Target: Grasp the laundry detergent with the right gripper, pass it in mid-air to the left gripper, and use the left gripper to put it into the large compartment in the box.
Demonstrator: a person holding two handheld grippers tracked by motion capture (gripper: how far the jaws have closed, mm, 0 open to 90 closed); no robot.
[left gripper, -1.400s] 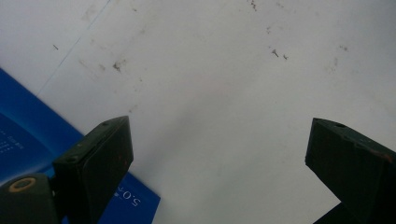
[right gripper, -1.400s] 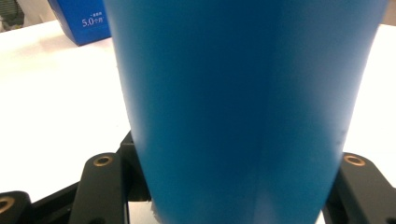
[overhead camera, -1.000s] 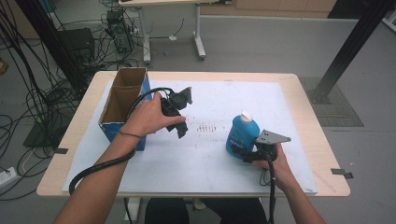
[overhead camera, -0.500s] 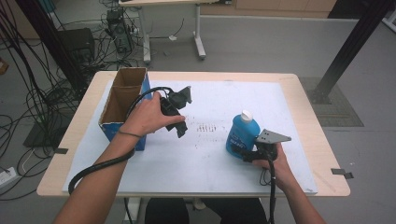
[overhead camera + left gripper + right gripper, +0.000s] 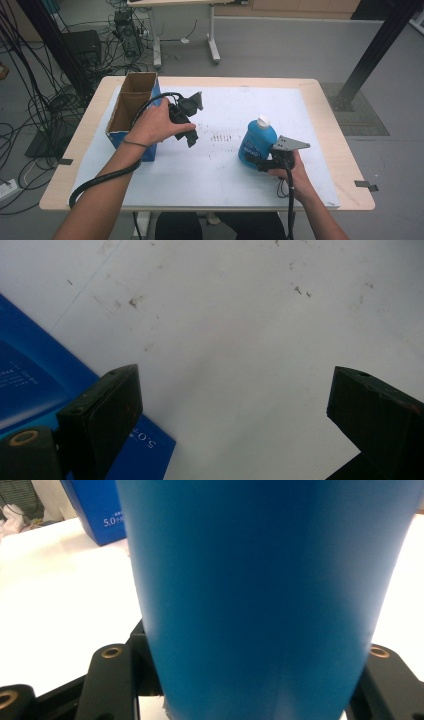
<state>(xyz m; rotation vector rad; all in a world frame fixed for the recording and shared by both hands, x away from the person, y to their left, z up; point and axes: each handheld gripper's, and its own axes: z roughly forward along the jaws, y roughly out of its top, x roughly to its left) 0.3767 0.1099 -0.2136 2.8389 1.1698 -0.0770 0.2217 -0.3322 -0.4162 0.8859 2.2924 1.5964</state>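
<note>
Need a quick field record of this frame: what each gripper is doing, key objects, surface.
right gripper: shut on blue bottle
blue bottle: upright on the white sheet, white cap on top
left gripper: open, nothing between the jaws, above the sheet beside the box
cardboard box: open top, blue outside, near the table's left edge
white sheet: covers most of the table, small dark marks at its middle
table: light wood

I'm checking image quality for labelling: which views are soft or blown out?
High view: evenly lit, fairly sharp. Right gripper view: blue bottle too close, blurred; the white table cover washes out. Left gripper view: tongs' black pads slightly soft.
</note>
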